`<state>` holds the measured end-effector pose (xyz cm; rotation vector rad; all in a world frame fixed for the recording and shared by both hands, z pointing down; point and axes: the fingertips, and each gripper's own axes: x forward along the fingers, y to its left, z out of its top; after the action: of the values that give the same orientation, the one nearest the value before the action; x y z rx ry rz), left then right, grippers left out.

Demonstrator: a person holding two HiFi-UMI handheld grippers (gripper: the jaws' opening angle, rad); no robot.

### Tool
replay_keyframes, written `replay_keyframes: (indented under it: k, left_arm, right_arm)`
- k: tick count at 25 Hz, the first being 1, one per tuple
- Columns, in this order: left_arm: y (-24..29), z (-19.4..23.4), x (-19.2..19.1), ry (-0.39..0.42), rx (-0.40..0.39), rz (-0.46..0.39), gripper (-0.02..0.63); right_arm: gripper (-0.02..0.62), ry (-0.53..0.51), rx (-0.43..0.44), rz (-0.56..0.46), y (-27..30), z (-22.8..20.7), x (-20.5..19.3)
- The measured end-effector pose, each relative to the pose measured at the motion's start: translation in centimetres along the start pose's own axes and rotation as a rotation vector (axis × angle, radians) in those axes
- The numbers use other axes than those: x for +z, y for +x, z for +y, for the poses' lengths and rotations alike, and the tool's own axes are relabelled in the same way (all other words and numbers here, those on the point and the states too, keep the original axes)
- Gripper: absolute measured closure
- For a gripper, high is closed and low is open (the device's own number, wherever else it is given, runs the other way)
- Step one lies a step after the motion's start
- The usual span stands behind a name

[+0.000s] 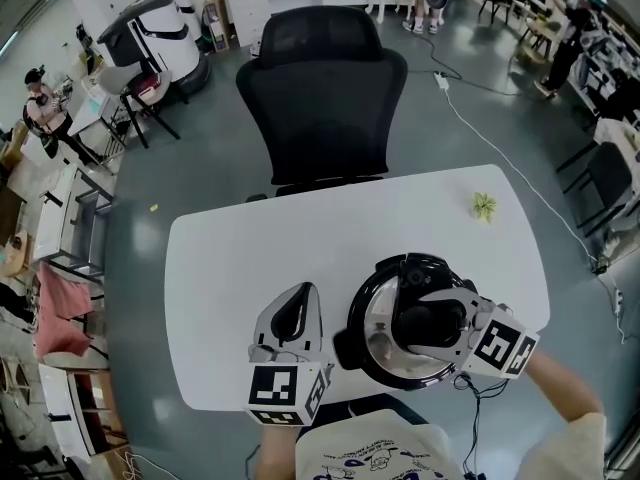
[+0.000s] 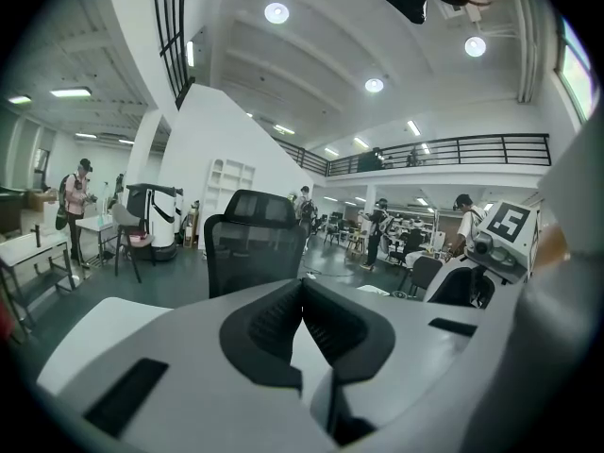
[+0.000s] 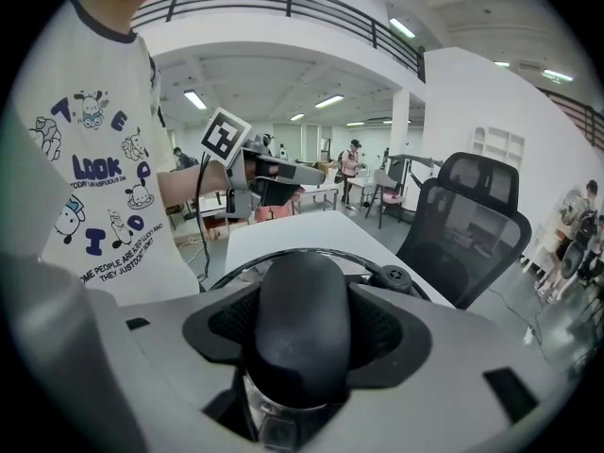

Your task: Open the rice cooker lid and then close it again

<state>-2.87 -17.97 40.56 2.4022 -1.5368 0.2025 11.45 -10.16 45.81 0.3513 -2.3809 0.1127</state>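
Right fingers (image 3: 231,333): dark ribbed pads, set wide apart, clamped on both sides of the lid handle (image 3: 300,324).
Lid handle: smooth, matt black, rounded like a long dome; fills the gap between the pads.
Right gripper (image 1: 432,318): pale grey shell, tilted down onto the top of the rice cooker (image 1: 372,340).
Left fingers (image 2: 269,324): ribbed black pads pressed together at the tips, nothing between them.
Left gripper (image 1: 292,316): over bare desk, just beside the cooker's left side; contact with it not clear.
Rice cooker: round, black body, shiny metal lid with a dark rim, lid lying down on the pot; near the front edge of the desk (image 1: 300,238), right of centre.
Right gripper view only: small round black vent cap (image 3: 394,276) on the lid beyond the handle; white printed T-shirt (image 3: 94,159) at the left.
Left gripper view only: nearly level look across the desk, cooker not made out.
Head view only: whole outline of the desk, white, smooth, rounded corners.
Chair (image 1: 325,88): black, mesh back, at the far edge.
Green scrap (image 1: 485,205): small, crumpled, near the far right corner, well apart from the cooker.
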Motion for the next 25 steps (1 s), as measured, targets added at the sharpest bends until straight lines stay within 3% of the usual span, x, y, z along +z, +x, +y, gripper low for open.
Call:
replay_keyframes:
  k: [12,25]
  left_arm:
    - [0.34,-0.56,-0.02,-0.001,-0.012,0.003,0.592]
    - [0.54,-0.52,0.15,-0.002,-0.003,0.000,0.592]
  right_arm:
    - [0.301,-0.038,0.060,-0.024,-0.26,0.29,0.02]
    - [0.301,0.005,-0.039,-0.047,-0.28,-0.24,0.16]
